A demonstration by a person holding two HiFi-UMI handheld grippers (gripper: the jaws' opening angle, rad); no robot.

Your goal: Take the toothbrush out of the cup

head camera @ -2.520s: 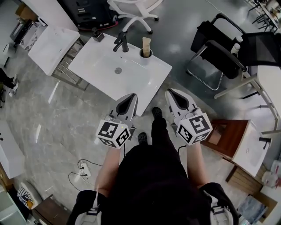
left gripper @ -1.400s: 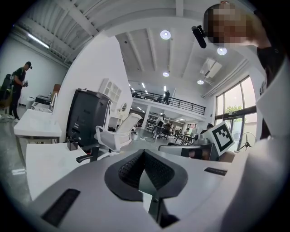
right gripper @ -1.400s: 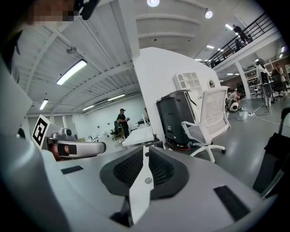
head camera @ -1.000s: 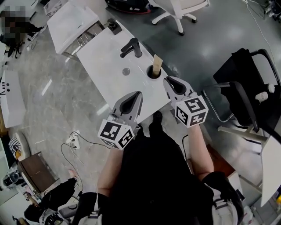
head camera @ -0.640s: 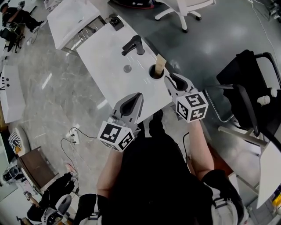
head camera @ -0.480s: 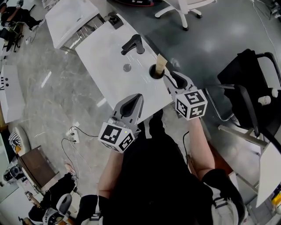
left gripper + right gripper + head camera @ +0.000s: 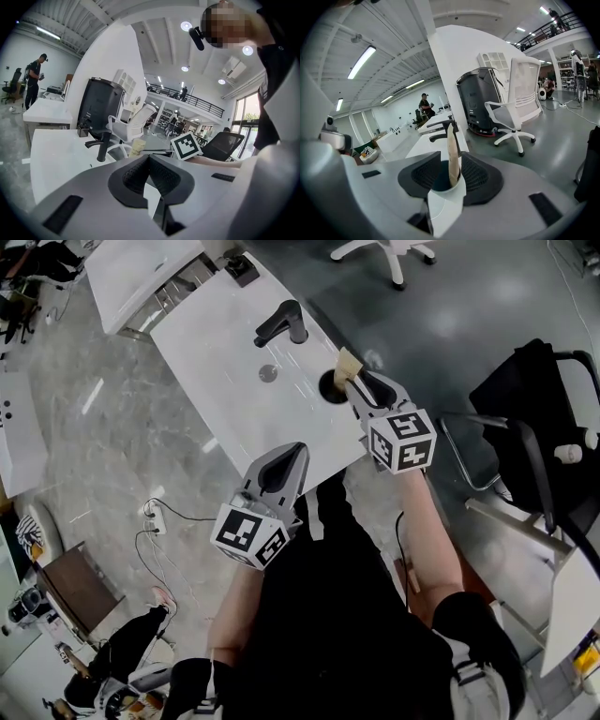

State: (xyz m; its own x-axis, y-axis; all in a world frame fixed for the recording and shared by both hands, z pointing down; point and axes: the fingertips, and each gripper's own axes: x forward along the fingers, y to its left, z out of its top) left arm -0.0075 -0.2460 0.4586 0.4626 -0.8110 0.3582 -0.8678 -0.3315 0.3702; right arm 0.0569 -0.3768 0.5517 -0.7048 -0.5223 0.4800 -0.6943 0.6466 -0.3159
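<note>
A wide hall with a grey polished floor surrounds a white basin counter (image 7: 211, 362) that carries a black curved tap (image 7: 281, 324) and, near its right edge, a white cup with a dark inside (image 7: 328, 383). The only thing in the cup is the toothbrush in its beige paper sleeve (image 7: 349, 364), which stands upright and leans on the rim. The task looks barely begun, since nothing has been lifted out yet. The right gripper (image 7: 360, 387) is at the cup with its jaws opening; the sleeve and the cup's near rim sit between them, unpressed. What is left is to close on the sleeve and draw it up clear of the cup. The left gripper (image 7: 296, 450) hangs at the counter's front edge, jaws clenched on nothing.
</note>
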